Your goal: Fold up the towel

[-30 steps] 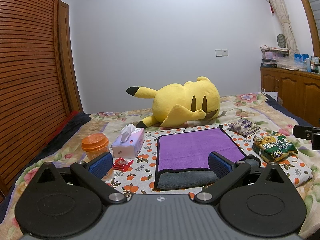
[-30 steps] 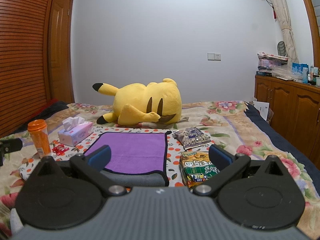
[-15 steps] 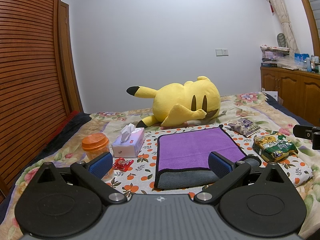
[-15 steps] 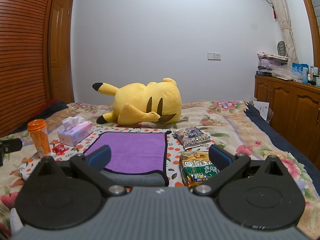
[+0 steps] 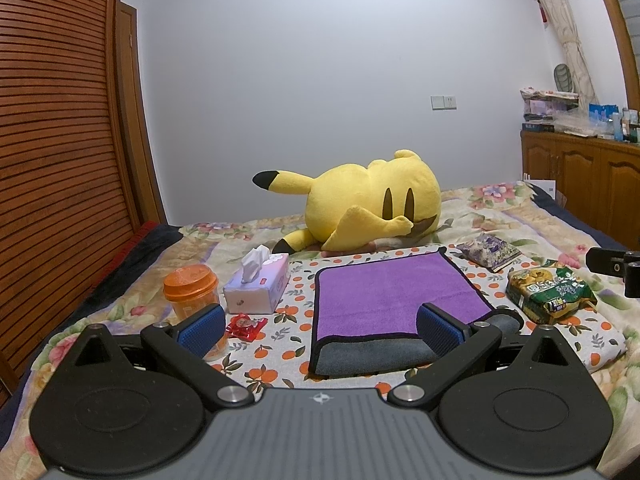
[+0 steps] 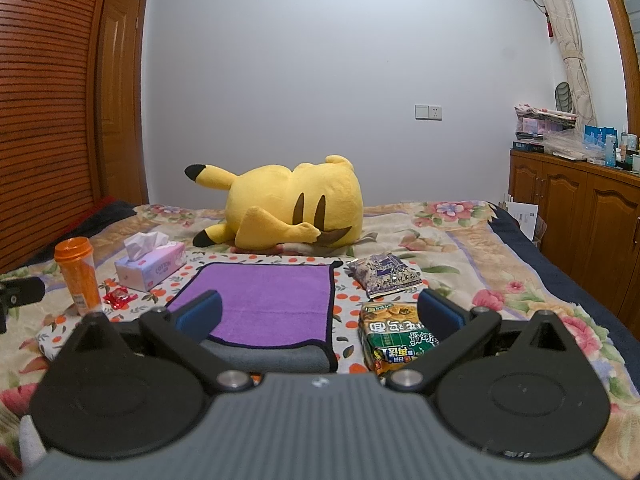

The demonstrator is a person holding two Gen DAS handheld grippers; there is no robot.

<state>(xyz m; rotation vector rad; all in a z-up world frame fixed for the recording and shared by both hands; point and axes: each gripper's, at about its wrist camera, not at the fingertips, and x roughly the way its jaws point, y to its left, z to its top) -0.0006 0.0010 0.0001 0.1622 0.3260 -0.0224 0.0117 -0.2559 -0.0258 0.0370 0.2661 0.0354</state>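
Purple towel with a black edge and a grey underside lies flat on the bed, on an orange-dotted cloth, directly ahead of the left gripper, its near edge turned up to show a grey band. Left gripper jaws spread wide, holding nothing; the right pad overlaps the towel's near right corner in view, contact hard to judge. Right gripper also wide open and empty, towel ahead and left of its centre, left pad in front of the near left part. Green snack packet sits just ahead between the right gripper's pads toward the right one; a purple packet lies beyond it. To the left of the towel: tissue box, orange-lidded jar, small red wrapper near the left gripper's left pad. Yellow plush toy lies on its side past the towel's far edge. Wooden cabinet far right, slatted wooden door far left.
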